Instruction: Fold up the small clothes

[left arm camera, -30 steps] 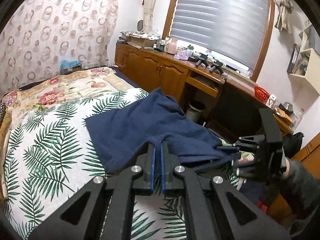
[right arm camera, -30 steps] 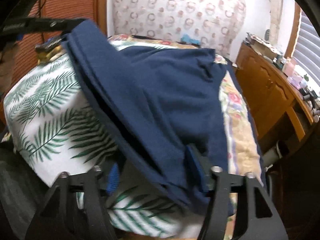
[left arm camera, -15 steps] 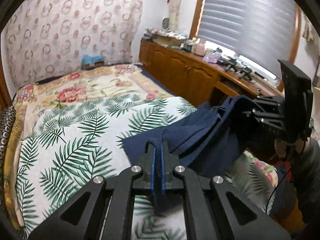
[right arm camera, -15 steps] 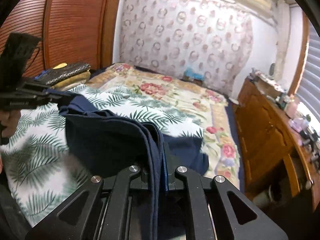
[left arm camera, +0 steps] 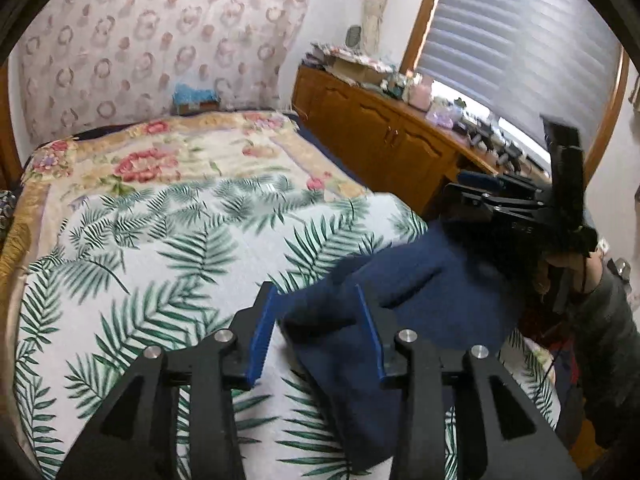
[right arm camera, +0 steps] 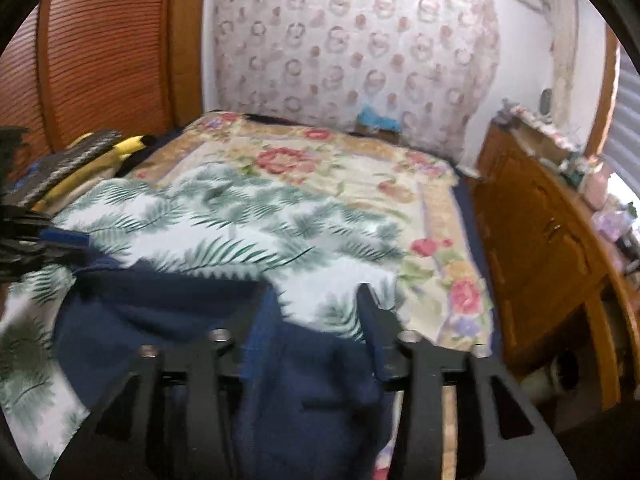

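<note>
bedroom, palm-leaf bedspread (left arm camera: 168, 264) as work surface, floral quilt (left arm camera: 168, 152) beyond, wooden cabinets (left arm camera: 380, 136) to my right.

item: navy garment (left arm camera: 432, 300), bunched at the near bed edge, part draped over it.

left gripper (left arm camera: 316, 320): jaws spread, cloth lying loose between and to the right of them, not pinched.

right gripper (right arm camera: 316, 320): jaws spread, cloth under and left of them.

risk, my judgement: with neither gripper holding, the overhanging weight could drag the garment off the bed and undo the fold.
</note>
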The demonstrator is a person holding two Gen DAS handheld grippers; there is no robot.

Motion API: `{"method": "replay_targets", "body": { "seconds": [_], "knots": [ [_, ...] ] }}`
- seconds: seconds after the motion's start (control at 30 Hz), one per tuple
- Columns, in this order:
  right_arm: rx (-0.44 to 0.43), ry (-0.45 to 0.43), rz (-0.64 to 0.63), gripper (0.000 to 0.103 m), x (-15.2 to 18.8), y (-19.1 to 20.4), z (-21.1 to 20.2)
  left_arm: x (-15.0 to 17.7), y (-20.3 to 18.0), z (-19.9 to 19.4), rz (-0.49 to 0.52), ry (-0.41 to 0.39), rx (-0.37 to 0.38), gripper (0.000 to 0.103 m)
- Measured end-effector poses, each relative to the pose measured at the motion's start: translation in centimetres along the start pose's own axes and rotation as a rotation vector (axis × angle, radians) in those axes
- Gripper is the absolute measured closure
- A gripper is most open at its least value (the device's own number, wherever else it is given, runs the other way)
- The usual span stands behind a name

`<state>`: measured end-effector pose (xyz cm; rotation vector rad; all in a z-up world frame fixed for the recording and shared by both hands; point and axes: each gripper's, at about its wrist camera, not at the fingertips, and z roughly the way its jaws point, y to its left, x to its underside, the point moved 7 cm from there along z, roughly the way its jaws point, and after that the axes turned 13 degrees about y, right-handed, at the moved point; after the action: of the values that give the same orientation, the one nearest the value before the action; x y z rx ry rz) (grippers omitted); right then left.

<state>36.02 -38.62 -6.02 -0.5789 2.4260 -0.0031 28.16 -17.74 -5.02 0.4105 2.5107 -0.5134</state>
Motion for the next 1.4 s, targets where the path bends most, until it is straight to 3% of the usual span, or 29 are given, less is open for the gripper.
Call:
{"method": "replay_targets", "body": {
  "seconds": [0.17,0.33,0.7,0.93,1.17,1.4],
  "knots": [
    [0.072,-0.045,0.104,0.056,-1.2,-3.2,-1.0,0.3,0.5,0.6,-0.001,0.02,0.008,0.06],
    [0.021,-0.065,0.138,0.052,0.4,-3.8,-4.1,1.4,0.0,2.8,0.032,0.085,0.003,0.06],
    [-0.129,0.069,0.084,0.051,7.4,2.1,-4.9,2.4,-0.6,5.1,0.058,0.146,-0.006,0.06],
    [-0.099,0.103,0.028,0.051,8.4,4.4,-4.0,2.6,-0.2,5.6,0.053,0.161,-0.008,0.059],
    [-0.091,0.055,0.009,0.051,7.5,5.1,-5.4,2.8,0.1,6.4,0.046,0.178,-0.007,0.057],
    [-0.105,0.166,-0.048,0.049,9.0,5.7,-2.3,2.8,0.6,6.8,0.031,0.189,0.007,0.055]
  ]
}}
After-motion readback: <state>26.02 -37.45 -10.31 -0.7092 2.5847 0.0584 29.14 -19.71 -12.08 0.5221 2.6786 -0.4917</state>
